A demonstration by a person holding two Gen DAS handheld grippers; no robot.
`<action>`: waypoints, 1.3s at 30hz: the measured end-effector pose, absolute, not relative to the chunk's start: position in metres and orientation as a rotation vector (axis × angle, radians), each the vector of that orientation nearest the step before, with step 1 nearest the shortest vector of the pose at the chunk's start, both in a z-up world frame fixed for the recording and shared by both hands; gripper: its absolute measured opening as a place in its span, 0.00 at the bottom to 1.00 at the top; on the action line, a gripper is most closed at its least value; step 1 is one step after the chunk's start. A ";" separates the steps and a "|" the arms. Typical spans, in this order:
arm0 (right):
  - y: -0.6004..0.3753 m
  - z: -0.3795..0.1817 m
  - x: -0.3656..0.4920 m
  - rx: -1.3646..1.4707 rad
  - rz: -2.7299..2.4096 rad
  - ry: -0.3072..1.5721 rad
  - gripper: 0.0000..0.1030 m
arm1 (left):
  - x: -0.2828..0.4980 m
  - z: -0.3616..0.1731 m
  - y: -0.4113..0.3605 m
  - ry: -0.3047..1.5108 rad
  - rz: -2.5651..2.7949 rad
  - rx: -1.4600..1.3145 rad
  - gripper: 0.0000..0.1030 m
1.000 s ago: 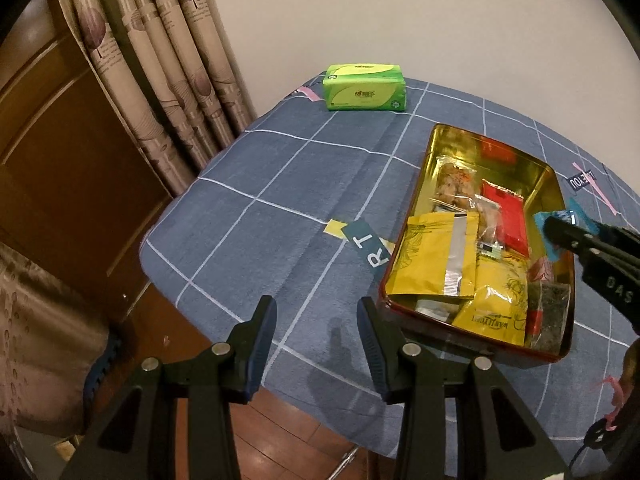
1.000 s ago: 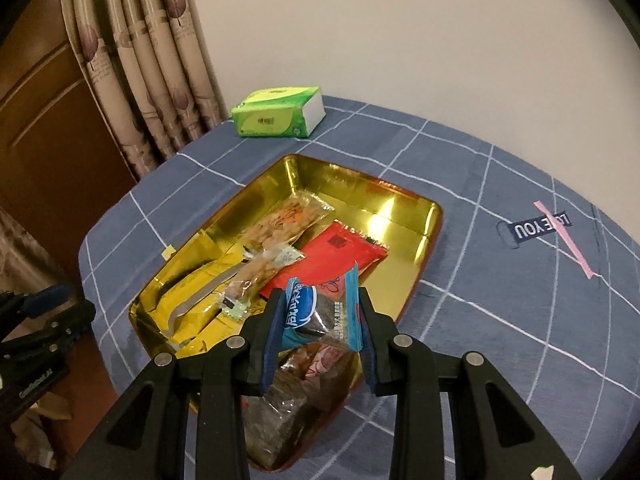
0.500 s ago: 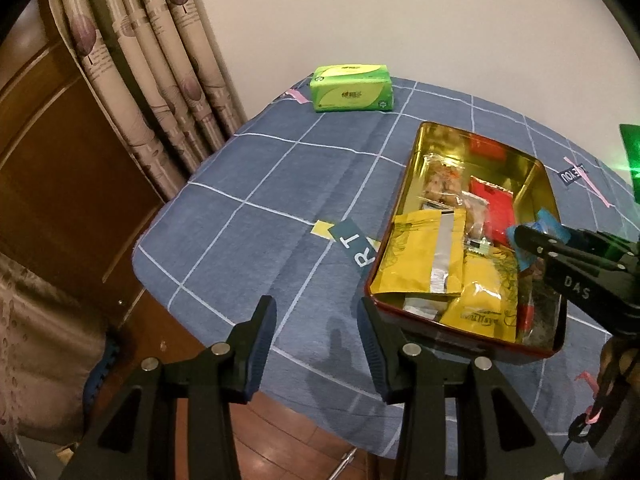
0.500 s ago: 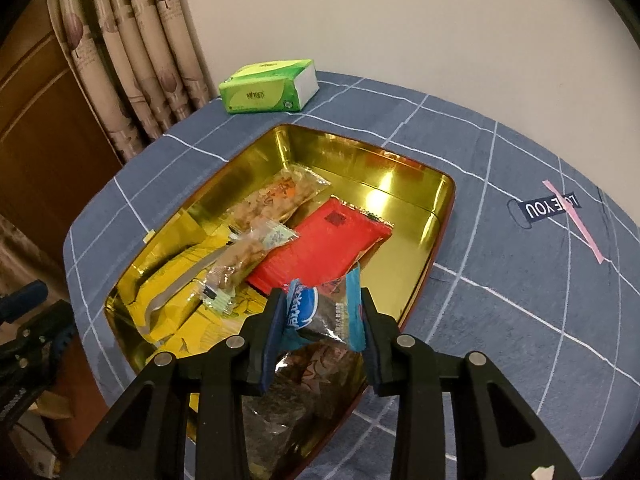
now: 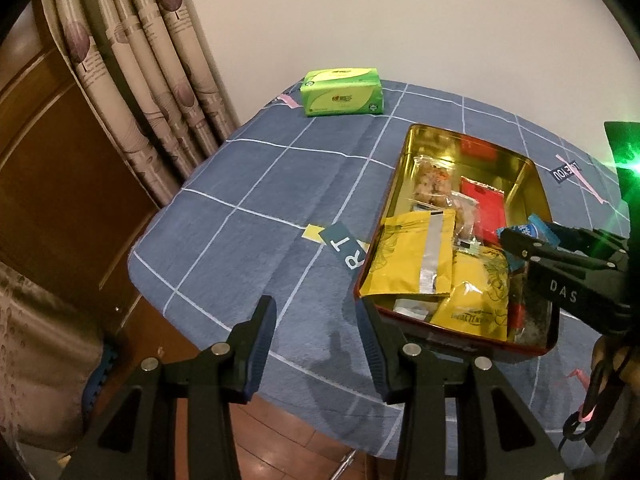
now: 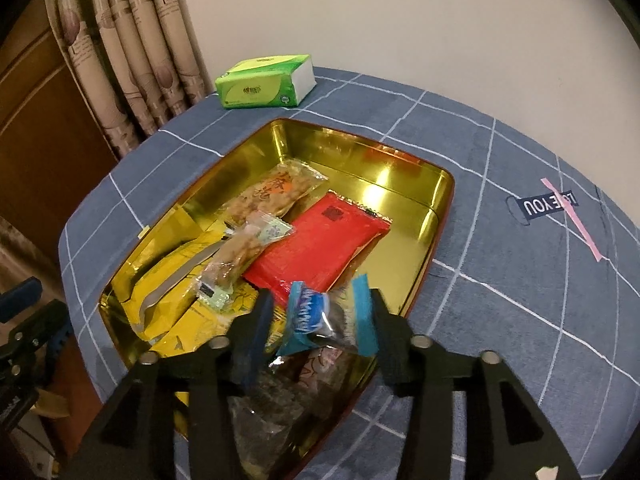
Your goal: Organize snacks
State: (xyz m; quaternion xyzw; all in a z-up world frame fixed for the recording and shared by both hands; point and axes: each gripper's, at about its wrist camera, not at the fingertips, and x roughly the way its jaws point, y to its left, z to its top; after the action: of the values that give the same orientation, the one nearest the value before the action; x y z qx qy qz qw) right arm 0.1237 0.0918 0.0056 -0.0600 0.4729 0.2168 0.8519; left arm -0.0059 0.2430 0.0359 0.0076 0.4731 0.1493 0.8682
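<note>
A gold tin (image 6: 438, 216) (image 5: 534, 184) sits on the blue checked tablecloth and holds several snacks: yellow packets (image 5: 416, 260), a red packet (image 6: 320, 244) and clear-wrapped biscuits (image 6: 276, 192). My right gripper (image 6: 320, 316) hovers over the tin's near end. Its jaws have spread, and a blue-wrapped snack (image 6: 320, 320) sits loosely between them, tilted. In the left wrist view the right gripper (image 5: 516, 240) shows over the tin with the blue snack (image 5: 536, 232). My left gripper (image 5: 316, 332) is open and empty above the table's edge, left of the tin.
A green tissue pack (image 6: 264, 82) (image 5: 342, 92) lies at the far side by the curtains (image 5: 152, 92). A "LOVE YOU" label (image 6: 546, 204) and pink tape mark the cloth right of the tin. A wooden door (image 5: 48, 168) is on the left.
My right gripper's jaws have widened around the blue snack, which has tilted and slipped lower over the tin. My left gripper has drawn back slightly, still open.
</note>
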 end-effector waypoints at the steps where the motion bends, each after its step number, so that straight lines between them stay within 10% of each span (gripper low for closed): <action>1: 0.092 0.007 0.122 -0.125 0.459 0.988 0.54 | -0.005 0.036 0.243 0.990 0.310 0.016 0.42; 13: 0.069 0.042 0.097 -0.067 0.374 0.921 0.96 | -0.006 0.035 0.237 1.000 0.292 0.013 0.42; 39: 0.075 0.032 0.040 -0.147 0.299 0.965 0.98 | -0.009 0.034 0.226 1.002 0.279 0.043 0.42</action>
State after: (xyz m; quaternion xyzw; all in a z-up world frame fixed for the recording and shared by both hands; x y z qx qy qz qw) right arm 0.0398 0.0754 0.0321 -0.0705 0.4618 0.1432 0.8725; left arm -0.0087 0.2258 0.0341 0.0204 0.4785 0.1334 0.8677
